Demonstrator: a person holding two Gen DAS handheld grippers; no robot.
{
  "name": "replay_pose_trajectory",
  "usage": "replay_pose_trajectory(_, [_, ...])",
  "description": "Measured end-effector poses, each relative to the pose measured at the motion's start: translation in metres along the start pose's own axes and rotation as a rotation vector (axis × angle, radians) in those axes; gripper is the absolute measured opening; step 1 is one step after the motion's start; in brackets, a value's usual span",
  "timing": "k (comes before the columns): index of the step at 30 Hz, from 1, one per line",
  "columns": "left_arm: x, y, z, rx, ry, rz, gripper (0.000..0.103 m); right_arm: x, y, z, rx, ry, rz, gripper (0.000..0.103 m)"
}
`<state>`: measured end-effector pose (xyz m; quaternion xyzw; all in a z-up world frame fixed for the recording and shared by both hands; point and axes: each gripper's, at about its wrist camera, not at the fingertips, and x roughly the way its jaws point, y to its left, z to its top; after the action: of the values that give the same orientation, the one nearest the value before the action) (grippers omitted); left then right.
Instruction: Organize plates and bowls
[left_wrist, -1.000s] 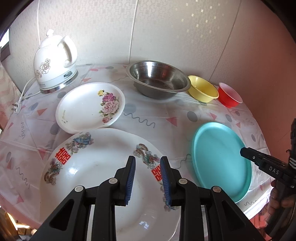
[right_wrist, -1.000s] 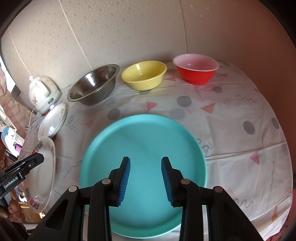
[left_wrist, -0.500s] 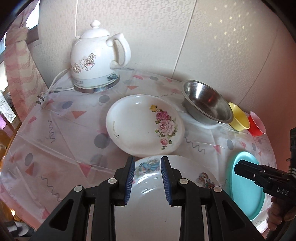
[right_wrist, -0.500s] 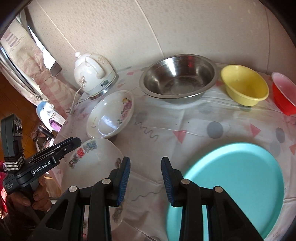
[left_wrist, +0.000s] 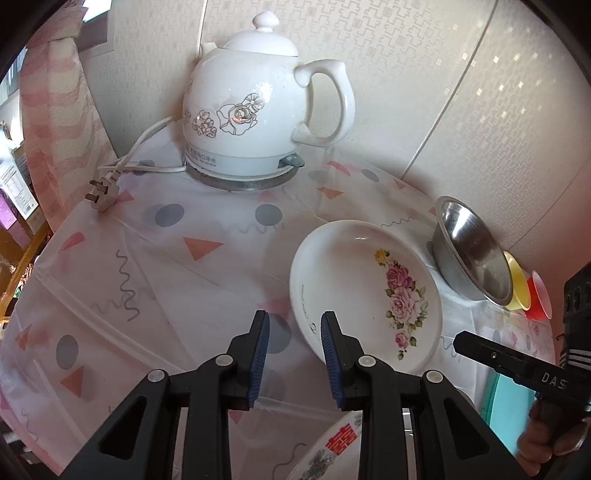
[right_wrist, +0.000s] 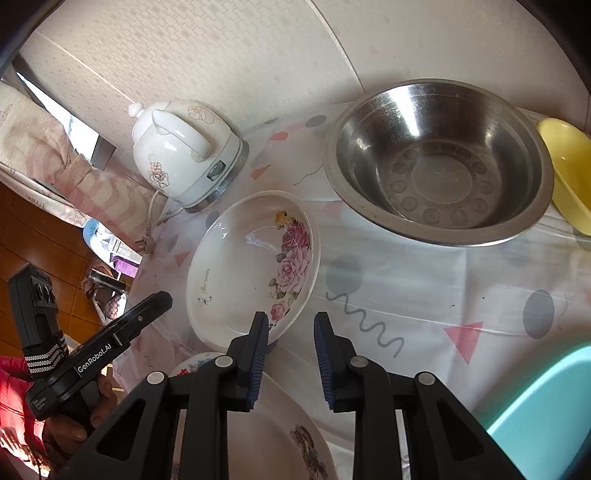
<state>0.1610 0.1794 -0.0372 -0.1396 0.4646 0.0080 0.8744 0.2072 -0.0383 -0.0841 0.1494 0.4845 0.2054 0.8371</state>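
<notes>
Both hands approach the rose-printed white ceramic plate (right_wrist: 255, 266); left gripper (left_wrist: 293, 350) spread and empty, right gripper (right_wrist: 290, 354) empty, jaws just narrowing. Next: straddle its near rim.

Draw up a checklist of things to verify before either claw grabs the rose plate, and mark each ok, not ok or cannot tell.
1. Left claw is empty: ok, nothing between its pads.
2. Right claw is empty: ok; its jaws have just been closing, with nothing between them.
3. Rose plate holds nothing: ok.
4. Rose plate stands apart from the steel bowl: ok, tablecloth shows between them.
5. Kettle and its loose plug are clear of the plate: ok.
6. Rose plate is clear of the big patterned plate: cannot tell, the right claw hides the gap.
</notes>
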Motion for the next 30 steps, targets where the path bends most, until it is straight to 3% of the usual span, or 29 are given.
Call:
replay_pose_trajectory(14, [0.04,0.008,0.018,0.006,0.064,-0.02,0.029,0.031,-0.003,0.015,0.032,0.05,-0.042,0.018])
replay_pose_trajectory(30, [0.065,-0.007,0.028,0.033,0.088,-0.033,0.017,0.045,0.002,0.023,0.026,0.063,-0.077,0.017])
